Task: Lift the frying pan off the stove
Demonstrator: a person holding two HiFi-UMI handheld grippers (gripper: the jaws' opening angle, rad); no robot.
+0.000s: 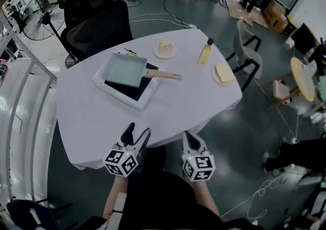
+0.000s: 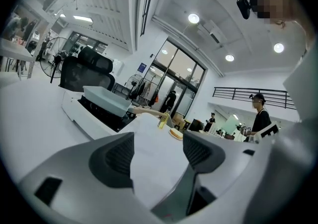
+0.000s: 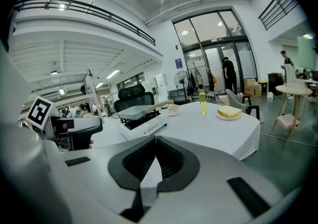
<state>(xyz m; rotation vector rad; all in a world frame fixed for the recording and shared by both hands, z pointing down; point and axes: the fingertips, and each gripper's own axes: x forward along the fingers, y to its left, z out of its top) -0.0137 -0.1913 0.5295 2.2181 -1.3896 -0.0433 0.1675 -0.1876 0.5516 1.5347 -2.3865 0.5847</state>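
A rectangular pale grey-green frying pan (image 1: pixel 124 69) with a wooden handle (image 1: pixel 164 75) rests on a white portable stove (image 1: pixel 104 87) at the far left of the table. Both grippers hover at the near table edge, well short of it. My left gripper (image 1: pixel 136 137) is open and holds nothing; my right gripper (image 1: pixel 190 141) is shut and empty. The left gripper view shows the pan (image 2: pixel 105 99) on the stove (image 2: pixel 82 116) beyond the open left gripper (image 2: pixel 158 151). Past the closed right gripper (image 3: pixel 155 141), the right gripper view shows the pan (image 3: pixel 135 112) and stove (image 3: pixel 144 124).
A yellow oil bottle (image 1: pixel 205 52) stands at the back right of the white-clothed table (image 1: pixel 91 122). Two plates of bread (image 1: pixel 164 48) (image 1: pixel 223 74) lie near it. Black office chairs (image 1: pixel 97 27) stand behind the table, and a white chair (image 1: pixel 249 45) to its right.
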